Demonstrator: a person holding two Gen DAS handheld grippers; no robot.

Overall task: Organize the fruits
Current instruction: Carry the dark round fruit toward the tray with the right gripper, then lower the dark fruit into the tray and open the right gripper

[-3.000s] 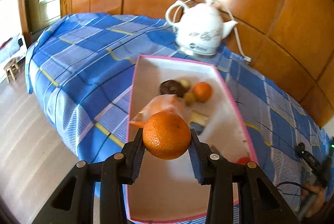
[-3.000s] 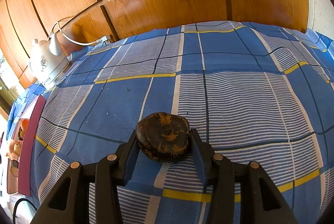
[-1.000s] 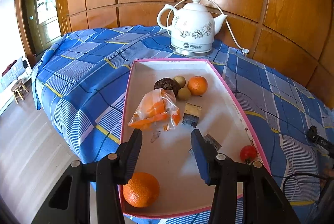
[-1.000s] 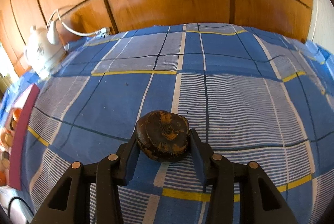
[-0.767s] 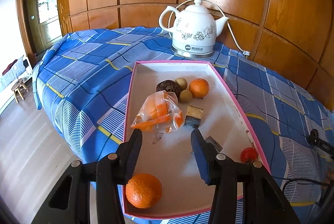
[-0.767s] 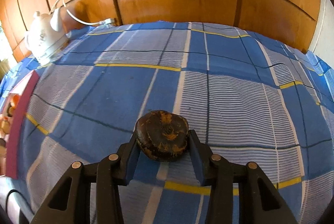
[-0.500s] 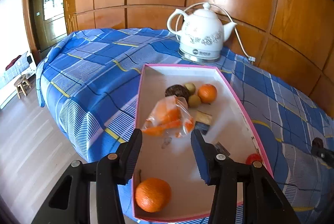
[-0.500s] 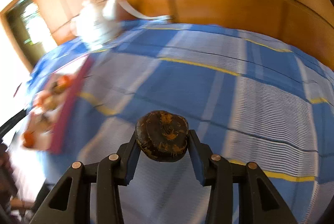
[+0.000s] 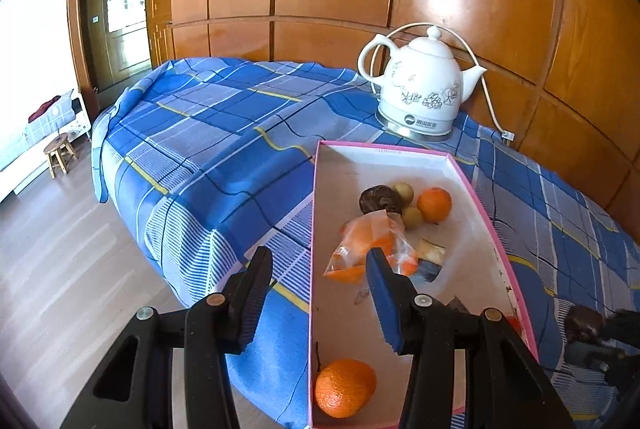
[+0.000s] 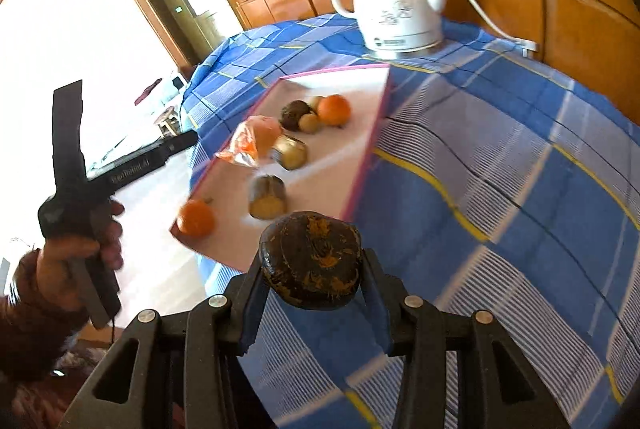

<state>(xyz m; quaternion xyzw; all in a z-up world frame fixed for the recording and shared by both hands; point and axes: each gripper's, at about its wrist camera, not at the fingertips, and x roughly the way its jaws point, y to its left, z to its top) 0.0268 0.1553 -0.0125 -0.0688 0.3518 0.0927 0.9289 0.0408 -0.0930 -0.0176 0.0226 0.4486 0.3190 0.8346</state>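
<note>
- While the left wrist view looks down on the shallow pink-edged white cardboard box point(image 9: 472, 185) on the blue checked tablecloth point(image 9: 224, 149), the left gripper point(image 9: 318, 293) hangs with its blue-padded jaws apart and nothing between them, over the box's near left wall.
- In the box a round orange point(image 9: 345, 387) lies in the near left corner; further in lie a clear bag of orange pieces point(image 9: 370, 247), a second orange point(image 9: 434, 204), a dark brown fruit point(image 9: 380, 200) and two small yellow-green fruits point(image 9: 412, 217).
- A logo with small writing sits on the base of the white flowered ceramic kettle point(image 9: 420, 89) beyond the box; it is too small to read.
- At the far right edge, a dark round fruit in another black tool shows, blurred.
- In the right wrist view the right gripper point(image 10: 312, 295) is clamped on a dark brown, flattened round fruit with orange flecks point(image 10: 311, 259), held above the cloth just off the box's near right corner.
- I judge the step in hand to be carrying this fruit to the box; next it calls for moving over the open floor of the box, lowering, then parting the jaws clear of the two cut yellowish pieces point(image 10: 268, 194).
- At the left a person's hand point(image 10: 76, 253) holds the other gripper's black handle; its white lettering is blurred and unreadable.
</note>
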